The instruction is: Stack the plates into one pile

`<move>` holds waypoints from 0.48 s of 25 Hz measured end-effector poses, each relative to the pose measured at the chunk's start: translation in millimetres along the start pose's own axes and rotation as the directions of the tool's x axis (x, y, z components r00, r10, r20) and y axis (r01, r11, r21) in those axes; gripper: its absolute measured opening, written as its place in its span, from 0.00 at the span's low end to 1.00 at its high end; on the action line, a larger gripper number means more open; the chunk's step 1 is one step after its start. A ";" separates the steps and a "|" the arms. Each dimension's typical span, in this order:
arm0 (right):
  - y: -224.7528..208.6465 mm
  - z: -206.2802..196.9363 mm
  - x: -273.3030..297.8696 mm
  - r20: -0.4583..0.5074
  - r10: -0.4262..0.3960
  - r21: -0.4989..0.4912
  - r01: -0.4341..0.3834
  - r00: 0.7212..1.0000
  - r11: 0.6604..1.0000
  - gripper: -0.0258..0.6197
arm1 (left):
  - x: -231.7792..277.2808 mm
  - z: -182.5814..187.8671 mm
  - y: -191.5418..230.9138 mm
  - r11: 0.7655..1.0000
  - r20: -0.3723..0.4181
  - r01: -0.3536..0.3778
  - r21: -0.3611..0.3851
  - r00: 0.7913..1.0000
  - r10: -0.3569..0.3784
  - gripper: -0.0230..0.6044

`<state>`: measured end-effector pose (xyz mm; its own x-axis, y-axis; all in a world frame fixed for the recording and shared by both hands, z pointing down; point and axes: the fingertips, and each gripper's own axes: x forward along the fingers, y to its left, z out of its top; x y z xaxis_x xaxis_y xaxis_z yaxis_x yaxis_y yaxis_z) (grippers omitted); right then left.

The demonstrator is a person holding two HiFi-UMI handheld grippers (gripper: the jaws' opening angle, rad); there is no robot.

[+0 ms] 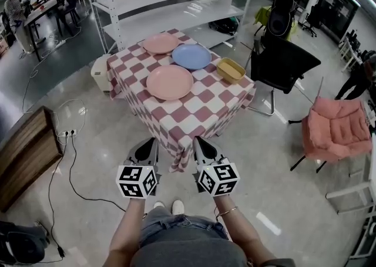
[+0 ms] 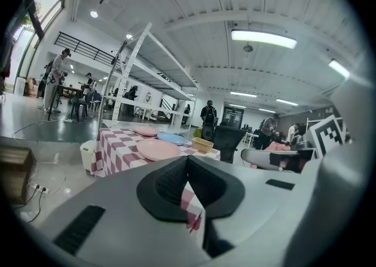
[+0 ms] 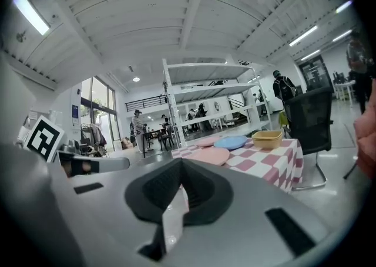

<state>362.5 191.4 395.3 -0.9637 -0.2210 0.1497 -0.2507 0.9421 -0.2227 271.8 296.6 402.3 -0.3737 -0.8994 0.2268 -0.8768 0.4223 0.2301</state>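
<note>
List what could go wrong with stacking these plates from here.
The near pink plate lies flat on the checkered tablecloth; jaws working under its rim could snag the cloth. The yellow dish sits close to the blue plate, so lifting that plate might knock it. The left gripper and right gripper are shut; they must open before any grab.

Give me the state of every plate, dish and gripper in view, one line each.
Near pink plate, flat on the checkered table, unstacked.
Far pink plate, flat, unstacked.
Blue plate, flat, unstacked.
Yellow dish, upright, empty.
Left gripper, shut, empty, short of the checkered table.
Right gripper, shut, empty, short of the checkered table.
</note>
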 end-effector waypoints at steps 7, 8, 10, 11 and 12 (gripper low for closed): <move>2.0 -11.8 4.5 -0.029 0.015 0.018 -0.014 0.999 1.000 0.05 | -6.7 -8.0 11.3 1.000 0.011 -0.022 -0.011 1.000 0.022 0.06; 2.1 -13.2 6.0 -0.031 0.018 0.020 -0.018 0.999 1.000 0.05 | -8.2 -8.8 13.9 1.000 0.013 -0.028 -0.012 1.000 0.028 0.06; 2.6 -14.0 10.1 -0.034 0.027 0.026 -0.027 0.999 0.999 0.06 | -11.4 -8.7 20.5 0.999 0.018 -0.047 -0.014 0.999 0.047 0.06; 3.5 -14.3 12.1 -0.035 0.033 0.031 -0.032 0.999 0.999 0.05 | -13.4 -8.5 24.1 0.998 0.020 -0.057 -0.018 0.998 0.058 0.06; 5.1 -14.8 13.8 -0.038 0.040 0.038 -0.038 0.998 0.999 0.05 | -16.0 -8.6 27.8 0.997 0.021 -0.068 -0.025 0.997 0.069 0.06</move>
<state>349.4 196.9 410.5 -0.9687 -0.1738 0.1774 -0.2170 0.9397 -0.2643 256.1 323.7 413.2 -0.4392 -0.8705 0.2219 -0.8416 0.4851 0.2373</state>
